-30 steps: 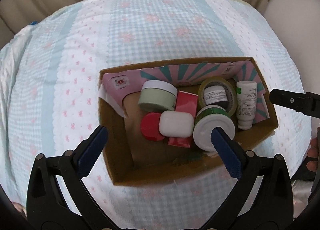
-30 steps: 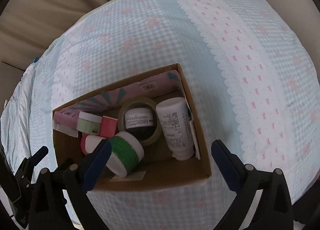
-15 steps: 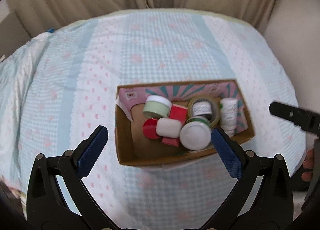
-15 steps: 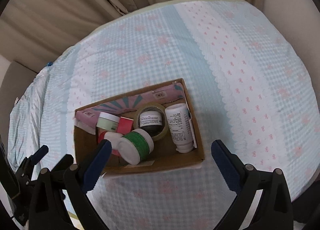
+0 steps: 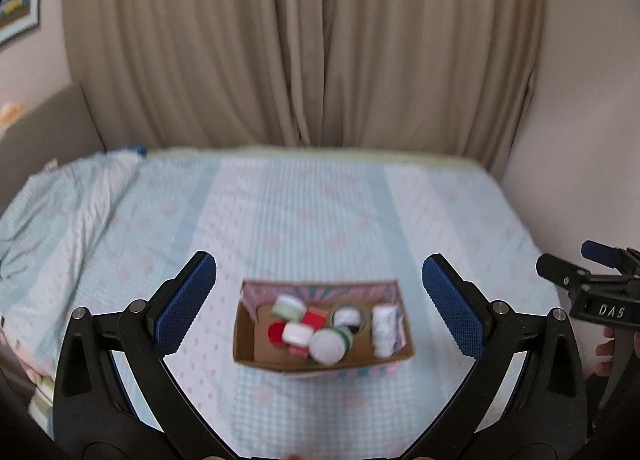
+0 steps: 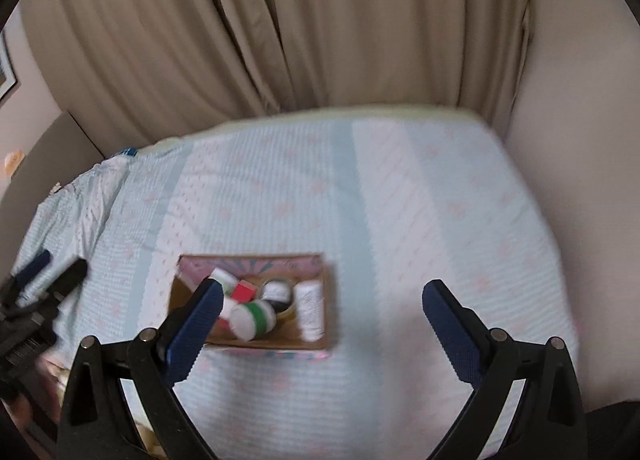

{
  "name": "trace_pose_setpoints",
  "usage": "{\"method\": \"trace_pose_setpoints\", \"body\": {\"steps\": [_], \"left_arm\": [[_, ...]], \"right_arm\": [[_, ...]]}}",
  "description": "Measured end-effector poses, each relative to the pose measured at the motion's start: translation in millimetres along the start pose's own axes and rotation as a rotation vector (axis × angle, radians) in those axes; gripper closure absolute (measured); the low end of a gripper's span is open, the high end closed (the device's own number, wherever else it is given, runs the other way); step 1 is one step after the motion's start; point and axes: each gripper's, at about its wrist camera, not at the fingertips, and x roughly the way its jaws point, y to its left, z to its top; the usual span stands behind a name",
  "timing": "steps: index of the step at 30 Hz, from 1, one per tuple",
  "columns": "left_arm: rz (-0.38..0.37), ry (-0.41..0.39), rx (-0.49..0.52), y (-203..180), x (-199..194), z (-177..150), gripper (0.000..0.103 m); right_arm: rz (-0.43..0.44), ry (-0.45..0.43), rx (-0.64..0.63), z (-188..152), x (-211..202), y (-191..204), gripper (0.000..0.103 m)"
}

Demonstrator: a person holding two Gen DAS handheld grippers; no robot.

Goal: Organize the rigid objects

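Note:
A cardboard box lies on the bed. It holds several small items: a green-lidded jar, a red box, a red cap, a white case, a green-banded white jar, a tape roll and a white bottle. My left gripper is open and empty, well back from the box. My right gripper is open and empty, also far from the box.
The bed has a pale blue and white sheet with pink flowers. Beige curtains hang behind it and a wall runs along its right side. A rumpled pillow lies at the left.
Both grippers have pulled up and back from the box, which now looks much smaller. The view has tilted up to show the curtains. Both stay open and empty.

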Motion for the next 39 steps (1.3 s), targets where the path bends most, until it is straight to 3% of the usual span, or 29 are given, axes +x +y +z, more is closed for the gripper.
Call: {"method": "trace_pose_setpoints", "body": {"steps": [6, 12, 25, 39], "left_arm": [[0.019, -0.118, 0.056, -31, -52, 16, 0.0], [0.0, -0.155, 0.039, -45, -74, 13, 0.0], [0.011, -0.187, 0.04, -61, -87, 5, 0.0], [0.011, -0.19, 0.044, -64, -84, 7, 0.0]], "right_arm": [[-0.038, -0.138, -0.011, 11, -64, -18, 0.004], [-0.072, -0.231, -0.017, 12, -101, -25, 0.004], [-0.079, -0.294, -0.041, 6, -117, -32, 0.004], [-0.07, -0.29, -0.028, 8, -115, -35, 0.004]]}}
